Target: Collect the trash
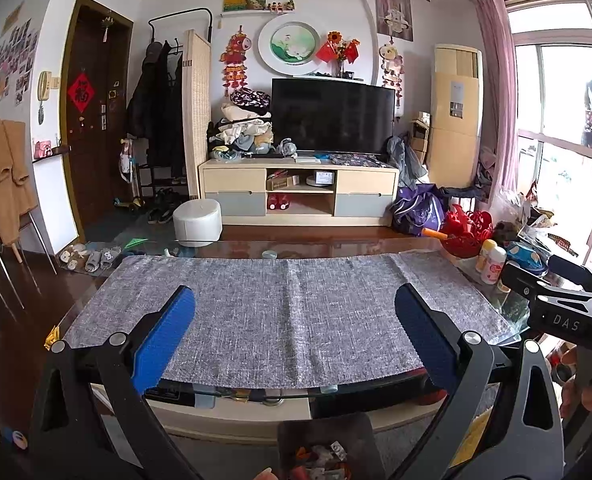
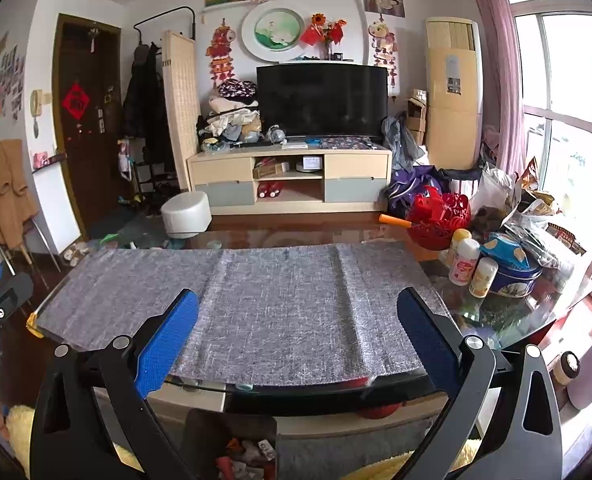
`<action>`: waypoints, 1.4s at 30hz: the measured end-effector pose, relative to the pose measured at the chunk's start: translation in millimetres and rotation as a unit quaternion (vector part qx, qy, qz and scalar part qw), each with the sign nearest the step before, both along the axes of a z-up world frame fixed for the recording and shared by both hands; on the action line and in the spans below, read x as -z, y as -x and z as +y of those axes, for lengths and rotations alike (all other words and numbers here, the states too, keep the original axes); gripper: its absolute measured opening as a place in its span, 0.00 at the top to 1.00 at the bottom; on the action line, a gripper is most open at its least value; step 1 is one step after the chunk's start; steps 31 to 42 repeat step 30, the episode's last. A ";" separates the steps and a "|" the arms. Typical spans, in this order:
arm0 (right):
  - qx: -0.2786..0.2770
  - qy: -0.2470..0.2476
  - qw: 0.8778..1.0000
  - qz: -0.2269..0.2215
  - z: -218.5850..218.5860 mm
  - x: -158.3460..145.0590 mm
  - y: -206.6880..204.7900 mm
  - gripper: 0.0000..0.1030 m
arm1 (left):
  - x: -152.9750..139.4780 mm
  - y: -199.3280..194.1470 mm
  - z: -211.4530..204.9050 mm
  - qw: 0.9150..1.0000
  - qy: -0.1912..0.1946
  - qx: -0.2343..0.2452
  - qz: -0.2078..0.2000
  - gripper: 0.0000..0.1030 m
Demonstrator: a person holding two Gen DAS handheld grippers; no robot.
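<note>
A dark bin (image 1: 324, 432) stands on the floor below the table's near edge and holds several bits of crumpled trash (image 1: 322, 460). The same bin (image 2: 232, 432) with its trash (image 2: 248, 458) shows at the bottom of the right wrist view. My left gripper (image 1: 296, 320) hangs open over the near half of the grey cloth (image 1: 288, 308), nothing between its blue pads. My right gripper (image 2: 298, 322) is open too, above the same cloth (image 2: 272, 308). The right gripper's black body (image 1: 564, 304) appears at the right edge of the left wrist view.
The glass table (image 2: 496, 316) carries a red basket (image 2: 440, 216), small bottles (image 2: 464, 260), a blue tin (image 2: 512, 276) and bags at its right end. A white stool (image 1: 198, 220) and a TV cabinet (image 1: 296, 192) stand beyond. A hand (image 1: 588, 392) holds the right gripper.
</note>
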State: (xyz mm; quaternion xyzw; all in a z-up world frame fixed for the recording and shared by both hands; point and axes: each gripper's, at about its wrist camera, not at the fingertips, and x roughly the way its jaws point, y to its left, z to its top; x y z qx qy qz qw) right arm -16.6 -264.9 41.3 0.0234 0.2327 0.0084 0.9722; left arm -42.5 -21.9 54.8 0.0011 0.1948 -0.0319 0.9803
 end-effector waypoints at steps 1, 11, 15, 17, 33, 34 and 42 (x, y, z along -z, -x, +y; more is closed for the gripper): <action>0.001 0.000 1.000 0.001 0.4 0.3 -0.2 0.03 | -0.1 0.2 -0.6 1.000 -0.001 -0.002 -0.001 0.08; 0.004 0.000 1.000 0.005 -0.9 3.2 -3.3 0.03 | 3.5 -0.6 -3.8 1.000 0.001 -0.005 -0.003 0.08; 0.005 -0.002 1.000 0.010 -1.7 6.0 -5.5 0.03 | 4.1 0.3 -6.8 1.000 -0.006 -0.009 -0.008 0.08; 0.004 -0.003 1.000 0.011 -1.7 6.5 -5.5 0.03 | 4.3 0.5 -5.6 1.000 -0.002 -0.008 -0.009 0.08; 0.005 -0.003 1.000 0.011 -2.5 6.2 -6.0 0.03 | 5.6 -3.1 -4.6 1.000 -0.003 -0.003 0.006 0.08; 0.005 -0.003 1.000 0.011 -2.5 6.2 -6.0 0.03 | 5.6 -3.1 -4.6 1.000 -0.003 -0.003 0.006 0.08; 0.005 -0.003 1.000 0.011 -2.5 6.2 -6.0 0.03 | 5.6 -3.1 -4.6 1.000 -0.003 -0.003 0.006 0.08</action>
